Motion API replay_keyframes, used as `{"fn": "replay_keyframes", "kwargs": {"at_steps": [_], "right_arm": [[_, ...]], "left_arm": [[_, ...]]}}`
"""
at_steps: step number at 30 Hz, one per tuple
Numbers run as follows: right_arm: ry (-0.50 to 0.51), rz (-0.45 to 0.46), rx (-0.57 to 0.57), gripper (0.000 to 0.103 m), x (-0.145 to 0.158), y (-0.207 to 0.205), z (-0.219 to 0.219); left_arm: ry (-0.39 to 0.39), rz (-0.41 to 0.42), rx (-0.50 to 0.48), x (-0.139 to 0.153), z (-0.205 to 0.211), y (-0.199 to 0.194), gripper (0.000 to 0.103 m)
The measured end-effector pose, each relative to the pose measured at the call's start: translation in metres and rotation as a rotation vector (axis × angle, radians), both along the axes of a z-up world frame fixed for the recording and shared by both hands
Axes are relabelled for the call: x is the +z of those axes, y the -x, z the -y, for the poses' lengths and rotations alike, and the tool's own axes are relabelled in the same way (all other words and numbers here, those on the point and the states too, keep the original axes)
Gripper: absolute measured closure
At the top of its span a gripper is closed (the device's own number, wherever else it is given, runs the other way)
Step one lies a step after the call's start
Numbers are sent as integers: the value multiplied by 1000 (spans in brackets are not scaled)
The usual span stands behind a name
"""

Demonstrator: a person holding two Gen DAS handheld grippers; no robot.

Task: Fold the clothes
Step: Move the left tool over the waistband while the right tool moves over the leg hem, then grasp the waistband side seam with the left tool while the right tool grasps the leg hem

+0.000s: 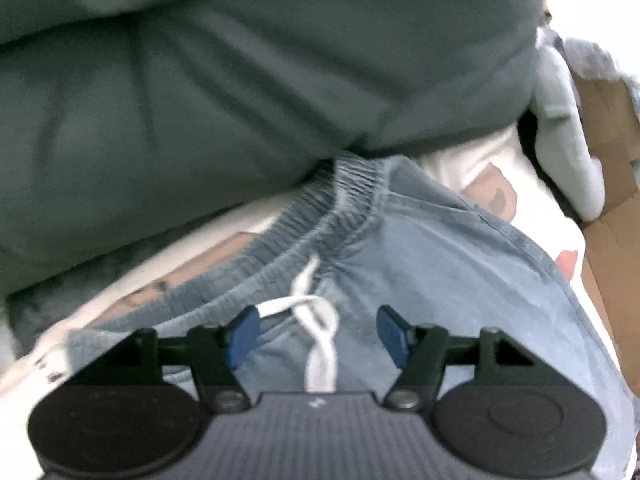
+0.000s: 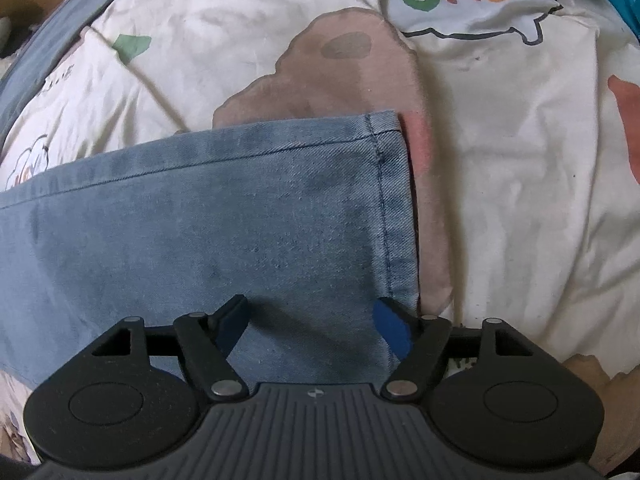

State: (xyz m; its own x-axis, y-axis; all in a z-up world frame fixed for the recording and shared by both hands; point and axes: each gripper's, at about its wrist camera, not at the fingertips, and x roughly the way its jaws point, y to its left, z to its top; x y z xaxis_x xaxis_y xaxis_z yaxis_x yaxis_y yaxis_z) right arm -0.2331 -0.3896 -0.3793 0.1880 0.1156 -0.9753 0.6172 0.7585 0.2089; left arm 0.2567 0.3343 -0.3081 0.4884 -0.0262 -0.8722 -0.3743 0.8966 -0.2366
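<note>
Jeans [image 2: 208, 216], pale blue denim with an elastic waistband [image 1: 320, 216] and a white drawstring [image 1: 316, 320], lie spread across a cream bedsheet [image 2: 520, 200] printed with cartoon shapes and letters. One leg runs flat to its stitched hem [image 2: 396, 208], which ends well short of the sheet's far edge; the waist end sits just beside a heap of grey-green fabric [image 1: 200, 100] farther up the bed. The left gripper [image 1: 316, 332] hangs over the drawstring with its blue pads apart and nothing pinched between them. The right gripper [image 2: 312, 320] hovers close over the corner of the leg near the hem, jaws likewise spread, one pad above denim and the other at the hem's edge, holding nothing. Judging by how things lie, the trousers seem smoothed out and perhaps laid leg on leg, though the layers cannot be told apart; the lengthwise folds, hem toward waist, look still to be made, and other garments at the bed's side wait their turn.
</note>
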Motion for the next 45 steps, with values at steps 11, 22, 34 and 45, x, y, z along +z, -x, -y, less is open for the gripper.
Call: {"fn": "replay_keyframes", "kwargs": {"at_steps": [11,22,34,45], "right_arm": [[2,54,-28,50,22,18,14],[14,79,-12,50,40,31,10],[45,39,-2,50,45,41,6],[48,20,20,50,45,36,-6]], "left_arm": [[1,-35,87,7,-38,78,35],[90,-82,191,-22,-69,146,40],[142,-122,158,-57,-62,182,64],[228,-47,187,-57,-60,211,50]]}}
